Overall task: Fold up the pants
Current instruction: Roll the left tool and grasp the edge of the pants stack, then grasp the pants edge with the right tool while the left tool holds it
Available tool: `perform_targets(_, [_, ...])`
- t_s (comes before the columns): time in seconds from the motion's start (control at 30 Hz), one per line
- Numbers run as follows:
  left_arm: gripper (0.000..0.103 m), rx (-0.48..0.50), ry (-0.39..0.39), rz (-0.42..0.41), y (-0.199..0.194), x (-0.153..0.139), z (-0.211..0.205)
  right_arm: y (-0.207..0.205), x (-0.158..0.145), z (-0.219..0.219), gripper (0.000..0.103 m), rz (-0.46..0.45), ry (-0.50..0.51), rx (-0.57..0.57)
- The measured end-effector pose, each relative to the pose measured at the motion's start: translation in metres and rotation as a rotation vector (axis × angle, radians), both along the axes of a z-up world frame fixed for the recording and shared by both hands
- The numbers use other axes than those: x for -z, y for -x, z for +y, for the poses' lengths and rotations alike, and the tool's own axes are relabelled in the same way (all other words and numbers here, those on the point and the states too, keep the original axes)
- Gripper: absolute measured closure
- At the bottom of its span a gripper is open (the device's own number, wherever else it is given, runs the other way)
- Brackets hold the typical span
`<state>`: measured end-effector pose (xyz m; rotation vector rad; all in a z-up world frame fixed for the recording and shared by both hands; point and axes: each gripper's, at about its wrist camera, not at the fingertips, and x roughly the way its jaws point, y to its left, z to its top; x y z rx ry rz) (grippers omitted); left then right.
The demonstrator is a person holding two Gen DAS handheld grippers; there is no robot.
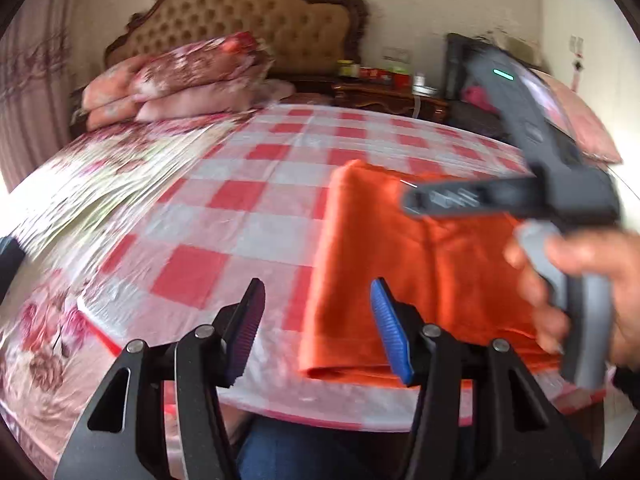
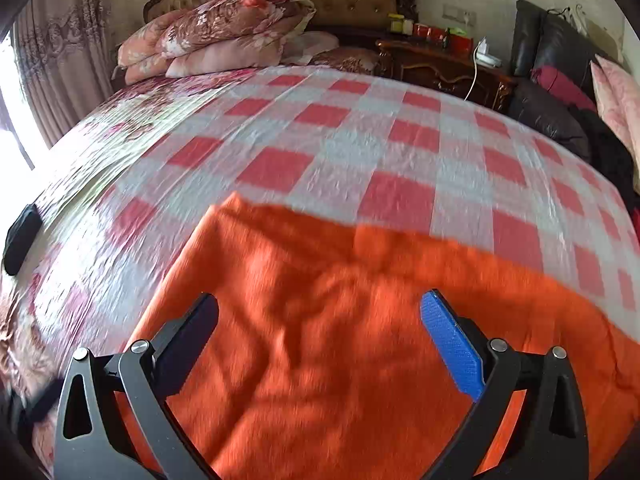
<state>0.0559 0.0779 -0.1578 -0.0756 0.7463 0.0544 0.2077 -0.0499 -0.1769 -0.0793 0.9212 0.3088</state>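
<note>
A wide bed [image 2: 360, 148] under a red-and-white checked cover fills both views, its tufted headboard [image 1: 244, 20] and stacked floral pillows [image 2: 224, 36] at the far end. Orange pants [image 2: 340, 340], already folded into a flat rectangle, lie on the near edge of the bed. The left hand-held gripper [image 1: 318, 332] hangs beside the pants' left border, jaws apart and empty; the right hand-held gripper [image 2: 320, 344] hovers above the cloth, jaws wide, nothing between them. A hand [image 1: 592, 292] grips the right tool's handle. The next fold would likely go best by pinching both corners of one short edge together, lifting evenly and laying edge on edge. Jars on the nightstand [image 2: 436, 64] carry no legible writing.
</note>
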Motion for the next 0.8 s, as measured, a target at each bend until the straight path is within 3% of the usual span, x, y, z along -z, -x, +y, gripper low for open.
perform_targets(0.1, [0.064,0.009,0.089,0.094,-0.013,0.014,0.015,0.004,0.016,-0.004,0.005,0.024,0.036,0.020])
perform_targets(0.27, [0.068,0.058,0.192,0.151,-0.021,0.022,0.021,0.010,0.016,0.000,0.004,-0.005,0.058,0.014])
perform_targets(0.33, [0.079,0.077,0.274,0.178,-0.023,0.025,0.026,0.011,0.016,-0.001,0.004,-0.007,0.057,0.014])
perform_targets(0.4, [0.079,0.072,0.359,0.193,-0.023,0.027,0.031,0.011,0.016,-0.001,0.004,-0.007,0.057,0.014])
perform_targets(0.53, [0.076,0.025,0.678,0.223,-0.024,0.040,0.060,0.011,0.016,-0.001,0.004,-0.008,0.055,0.014])
perform_targets(0.63, [0.075,-0.020,0.856,0.258,-0.025,0.053,0.077,0.011,0.016,-0.001,0.004,-0.008,0.055,0.013])
perform_targets(0.8, [0.077,-0.033,0.952,0.302,-0.025,0.059,0.081,0.011,0.016,-0.001,0.004,-0.008,0.053,0.013])
